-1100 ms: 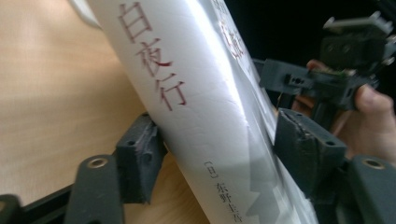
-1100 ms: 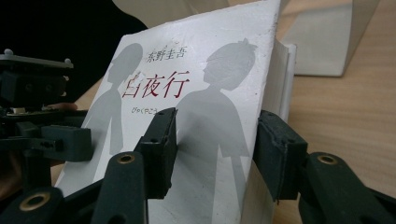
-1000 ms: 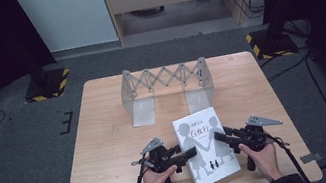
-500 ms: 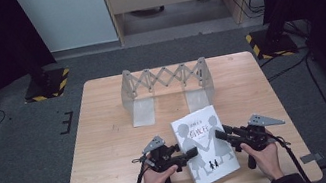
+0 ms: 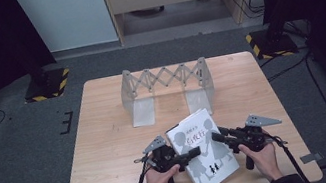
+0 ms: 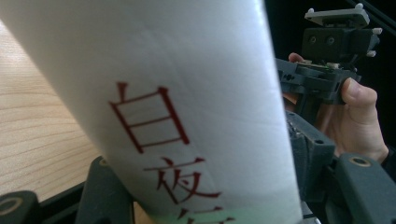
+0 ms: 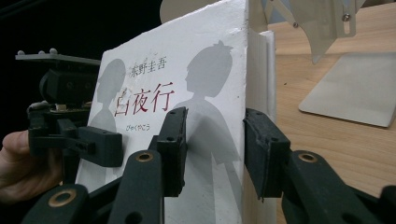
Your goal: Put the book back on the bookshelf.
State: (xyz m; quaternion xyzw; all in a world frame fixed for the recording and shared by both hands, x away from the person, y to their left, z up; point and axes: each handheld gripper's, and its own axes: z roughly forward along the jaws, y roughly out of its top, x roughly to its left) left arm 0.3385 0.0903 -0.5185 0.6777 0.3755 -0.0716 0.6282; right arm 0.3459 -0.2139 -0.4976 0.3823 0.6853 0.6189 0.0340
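Dark floor and black curtains are surrounding a wooden desk [image 5: 110, 146], where a folding metal rack [image 5: 164, 83] is standing toward the far edge. Nearer the person, a white book [image 5: 203, 151] is being held between both tools, tilted up off the desk, its long axis running from the near edge toward the rack. The left hand-held gripper [image 5: 190, 154] is reaching in from the book's left side and the right hand-held gripper [image 5: 219, 137] from its right, so both are equally close. In the right gripper view the jaws are straddling the book's edge, pads on cover and back, clamping it; they have just been closing. In the left gripper view the jaws are closing around the book's spine side, apparently gripping too. Both hands are staying low, wrists level, grippers pointing inward at each other.
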